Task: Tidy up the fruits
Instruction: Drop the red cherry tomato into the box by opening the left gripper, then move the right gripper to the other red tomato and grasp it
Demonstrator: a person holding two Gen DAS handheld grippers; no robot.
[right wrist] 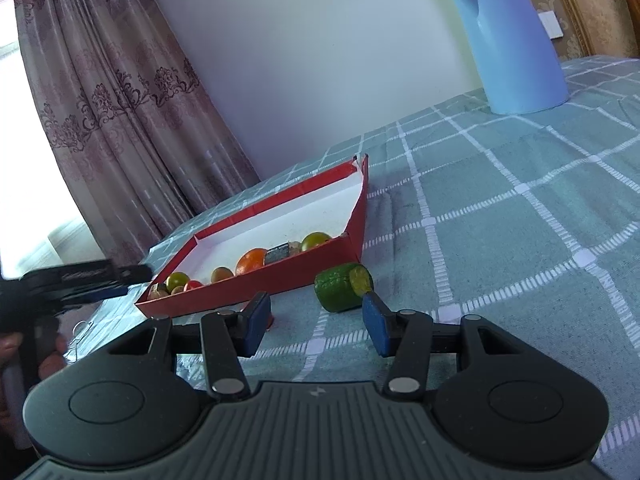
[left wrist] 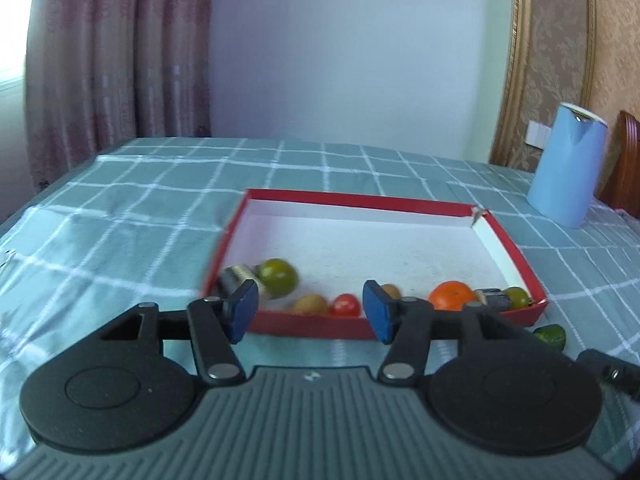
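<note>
A shallow red tray [left wrist: 304, 326] with a white inside lies on the checked cloth. Along its near wall sit a green fruit [left wrist: 278, 278], a brown fruit [left wrist: 310, 305], a red tomato [left wrist: 346, 305], an orange [left wrist: 452, 296], a second green fruit [left wrist: 516, 297] and metal cylinders. My left gripper [left wrist: 310, 312] is open and empty just in front of that wall. A cut green fruit piece [right wrist: 344, 287] lies on the cloth outside the tray [right wrist: 312, 272]. My right gripper [right wrist: 316, 322] is open and empty just short of it.
A tall light-blue jug [left wrist: 566, 164] stands at the back right, also in the right wrist view [right wrist: 512, 40]. A curtain [left wrist: 112, 60] hangs at the left. A wooden chair back [left wrist: 628, 160] is at the far right. The left gripper's handle [right wrist: 72, 280] shows at the left.
</note>
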